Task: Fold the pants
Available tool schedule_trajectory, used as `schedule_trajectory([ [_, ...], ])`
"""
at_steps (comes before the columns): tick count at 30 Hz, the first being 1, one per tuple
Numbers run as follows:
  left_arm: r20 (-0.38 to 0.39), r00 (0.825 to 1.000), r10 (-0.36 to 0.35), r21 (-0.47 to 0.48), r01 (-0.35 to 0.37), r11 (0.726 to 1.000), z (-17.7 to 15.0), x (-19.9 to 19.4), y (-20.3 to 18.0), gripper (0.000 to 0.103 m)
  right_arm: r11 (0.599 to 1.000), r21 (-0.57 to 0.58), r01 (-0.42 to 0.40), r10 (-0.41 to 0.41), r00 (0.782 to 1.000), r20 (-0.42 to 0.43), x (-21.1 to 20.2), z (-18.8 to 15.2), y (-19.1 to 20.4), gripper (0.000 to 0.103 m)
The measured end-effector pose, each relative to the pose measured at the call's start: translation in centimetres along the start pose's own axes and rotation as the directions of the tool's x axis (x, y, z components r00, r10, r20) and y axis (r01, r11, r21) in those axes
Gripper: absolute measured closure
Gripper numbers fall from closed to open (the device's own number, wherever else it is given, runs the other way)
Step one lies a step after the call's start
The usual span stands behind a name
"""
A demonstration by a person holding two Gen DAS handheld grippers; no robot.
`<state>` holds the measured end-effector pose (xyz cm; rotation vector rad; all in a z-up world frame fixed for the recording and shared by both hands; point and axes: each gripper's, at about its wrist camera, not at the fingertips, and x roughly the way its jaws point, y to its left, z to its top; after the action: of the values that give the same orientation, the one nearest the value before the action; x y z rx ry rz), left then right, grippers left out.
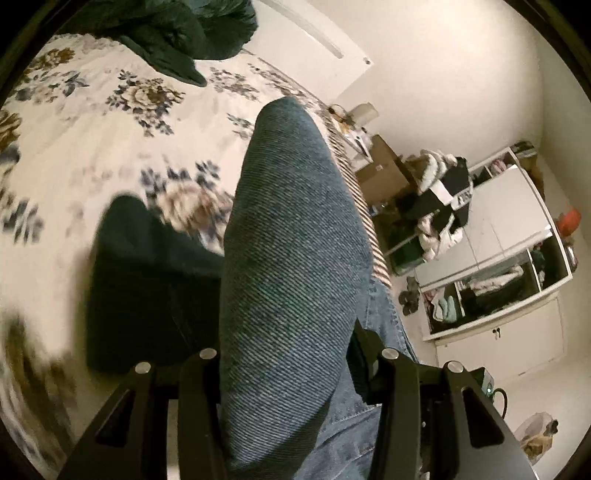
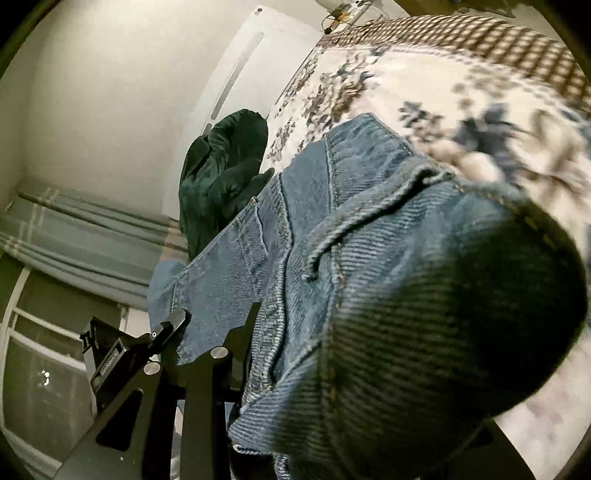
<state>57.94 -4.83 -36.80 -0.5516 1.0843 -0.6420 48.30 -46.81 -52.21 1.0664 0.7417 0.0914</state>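
Observation:
A pair of blue denim pants bulges up between the fingers of my left gripper, which is shut on a fold of the cloth and holds it above the bed. In the right wrist view the pants show seams and a stitched hem. My right gripper is shut on this thick bunch, and a shadowed fold hides its right finger. Both ends of the pants are lifted off the floral bedspread.
A dark green garment lies heaped at the far side of the bed. A white door stands behind it. Open white shelves stuffed with clothes line the wall. Striped curtains hang over a window.

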Motion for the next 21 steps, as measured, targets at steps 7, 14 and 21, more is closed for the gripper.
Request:
schedule_trajectory([
  [7, -0.162, 0.977, 0.142, -0.066, -0.154, 0.986, 3.6, 7.7, 12.0, 0.059, 0.994, 0.023, 0.111, -0.108, 0.988, -0.115, 12.8, 1.1, -2.9, 0.061],
  [14, -0.194, 0.979, 0.056, -0.163, -0.089, 0.983, 2.4, 6.8, 14.3, 0.052, 0.985, 0.076, 0.156, -0.146, 0.981, -0.127, 9.2, -0.5, -4.6, 0.053],
  [21, -0.140, 0.979, 0.146, -0.107, -0.162, 0.981, 2.1, 4.3, 12.5, 0.051, 0.967, 0.081, 0.243, -0.237, 0.968, -0.084, 7.3, -2.6, -4.6, 0.070],
])
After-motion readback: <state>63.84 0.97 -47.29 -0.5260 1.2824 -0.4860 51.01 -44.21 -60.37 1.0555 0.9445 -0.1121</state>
